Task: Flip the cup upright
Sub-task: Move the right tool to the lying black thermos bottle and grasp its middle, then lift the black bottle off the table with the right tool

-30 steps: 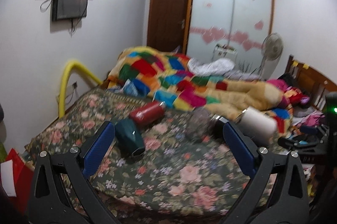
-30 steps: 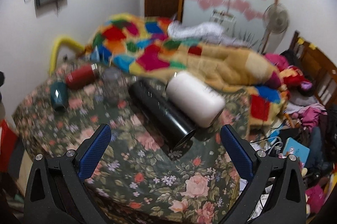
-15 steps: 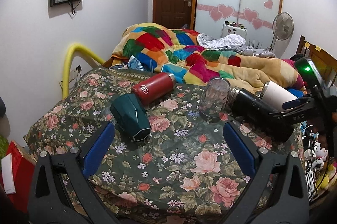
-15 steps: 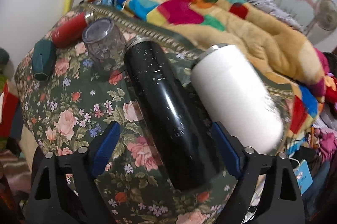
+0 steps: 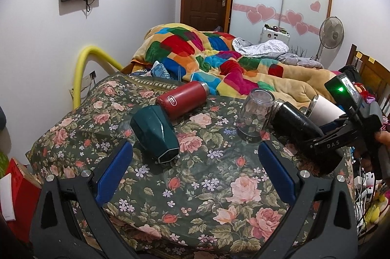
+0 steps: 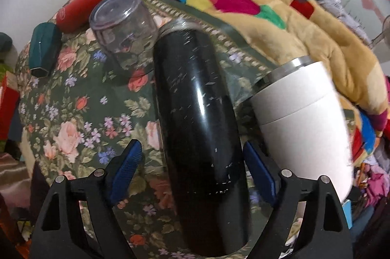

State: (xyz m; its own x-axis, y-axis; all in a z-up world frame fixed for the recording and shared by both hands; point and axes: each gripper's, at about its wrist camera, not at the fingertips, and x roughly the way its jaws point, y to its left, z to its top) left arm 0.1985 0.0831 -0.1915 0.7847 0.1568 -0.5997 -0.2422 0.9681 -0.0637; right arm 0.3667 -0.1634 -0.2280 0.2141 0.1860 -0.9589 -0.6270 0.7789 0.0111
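**Right claw around black cup, not yet pinching**

Black cup (image 6: 197,117) lying on its side on flowered bedspread (image 6: 80,117), between clear cup (image 6: 121,24) and white cup (image 6: 304,127), close to both; touching or not, cannot tell. Right gripper (image 6: 192,171) spread wide, one pad each side of cup body, w/ small gaps visible, so no grip yet. Left gripper (image 5: 195,173) spread also, holding nothing, well apart from green cup (image 5: 156,134) and red bottle (image 5: 182,100).

Probably steel: stiff, glossy, so slippery under pads; long body, maybe a bit heavy. Best to pinch at mid-body, firmly, near balance point. Soft bedding below, so upright cup may tip over.
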